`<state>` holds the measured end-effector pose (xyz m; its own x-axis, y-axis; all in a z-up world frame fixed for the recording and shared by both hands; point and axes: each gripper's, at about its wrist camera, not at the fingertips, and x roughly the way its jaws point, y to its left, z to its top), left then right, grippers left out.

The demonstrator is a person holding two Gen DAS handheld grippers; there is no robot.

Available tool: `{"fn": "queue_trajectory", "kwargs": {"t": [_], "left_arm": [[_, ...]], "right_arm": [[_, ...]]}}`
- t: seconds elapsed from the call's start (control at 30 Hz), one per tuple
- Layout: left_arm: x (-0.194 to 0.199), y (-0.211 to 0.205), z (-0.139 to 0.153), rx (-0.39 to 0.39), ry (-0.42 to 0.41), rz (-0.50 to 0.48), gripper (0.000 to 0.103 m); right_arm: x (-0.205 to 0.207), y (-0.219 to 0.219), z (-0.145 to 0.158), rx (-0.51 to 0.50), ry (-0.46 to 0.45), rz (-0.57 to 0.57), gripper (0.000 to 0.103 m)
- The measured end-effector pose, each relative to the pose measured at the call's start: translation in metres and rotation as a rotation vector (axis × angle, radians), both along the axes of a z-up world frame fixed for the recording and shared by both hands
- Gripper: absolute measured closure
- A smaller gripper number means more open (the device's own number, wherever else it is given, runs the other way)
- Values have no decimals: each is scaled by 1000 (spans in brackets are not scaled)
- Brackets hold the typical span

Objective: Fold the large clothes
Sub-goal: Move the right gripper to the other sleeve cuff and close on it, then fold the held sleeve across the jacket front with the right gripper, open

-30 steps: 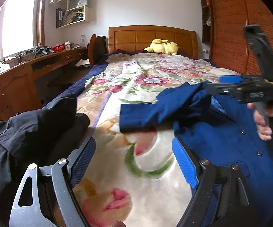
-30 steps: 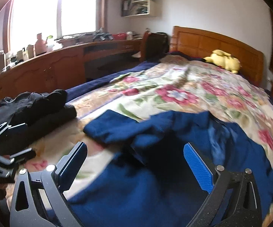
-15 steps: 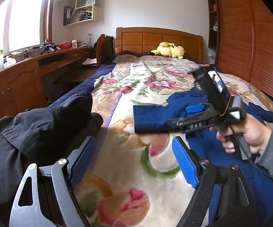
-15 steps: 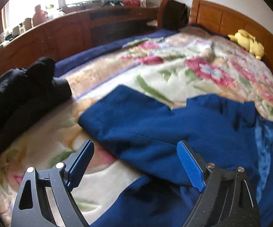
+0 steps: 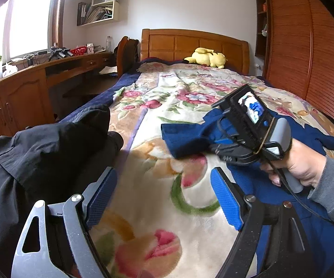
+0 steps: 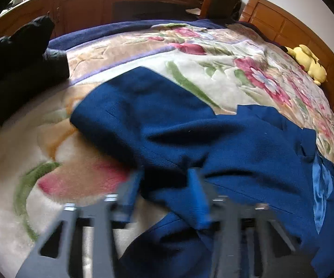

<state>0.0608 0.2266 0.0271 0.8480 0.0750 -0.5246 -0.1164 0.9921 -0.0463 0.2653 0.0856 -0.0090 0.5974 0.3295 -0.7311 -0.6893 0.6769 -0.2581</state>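
Sleeve work was, by our reading, the step in hand: the blue coat (image 6: 248, 143) lay spread over the floral blanket (image 5: 185, 92), its sleeve (image 6: 129, 106) reaching toward ten o'clock in the right wrist view, cuff end flat on the bed. We held the right gripper (image 6: 164, 194) low over the folded sleeve, fingers blurred and drawn fairly near each other with blue cloth bunched between them; whether they had clamped we could not tell. The left gripper (image 5: 164, 197) hovered with its fingers wide apart over bare blanket, holding nothing, with the coat's body at three o'clock and the black garment (image 5: 39, 153) heaped at nine. To do this well, we judged we should bite only the sleeve's top layer near its edge, carry it across the chest in a low arc, and bring the left gripper over to pin the shoulder so the body did not drag. The plush blanket might grip the wool, so slow movement seemed wise. A yellow plush toy (image 5: 205, 56) sat at twelve, well clear.
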Motion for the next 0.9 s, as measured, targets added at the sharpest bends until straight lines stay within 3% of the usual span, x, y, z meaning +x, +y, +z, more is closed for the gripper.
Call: {"fn": "queue_trajectory", "kwargs": {"t": [0.2, 0.43, 0.63, 0.9], "left_arm": [[0, -9, 0, -21, -14, -20, 19], [-1, -33, 1, 2, -15, -69, 19], [-2, -52, 9, 8, -33, -114, 19], [-4, -83, 18, 10, -51, -168, 19]], "right_arm": [[-21, -33, 50, 203, -121, -31, 97], [-53, -105, 102, 320, -252, -134, 97], [-85, -180, 99, 325, -262, -268, 97], [-106, -265, 60, 254, -183, -452, 97]]}}
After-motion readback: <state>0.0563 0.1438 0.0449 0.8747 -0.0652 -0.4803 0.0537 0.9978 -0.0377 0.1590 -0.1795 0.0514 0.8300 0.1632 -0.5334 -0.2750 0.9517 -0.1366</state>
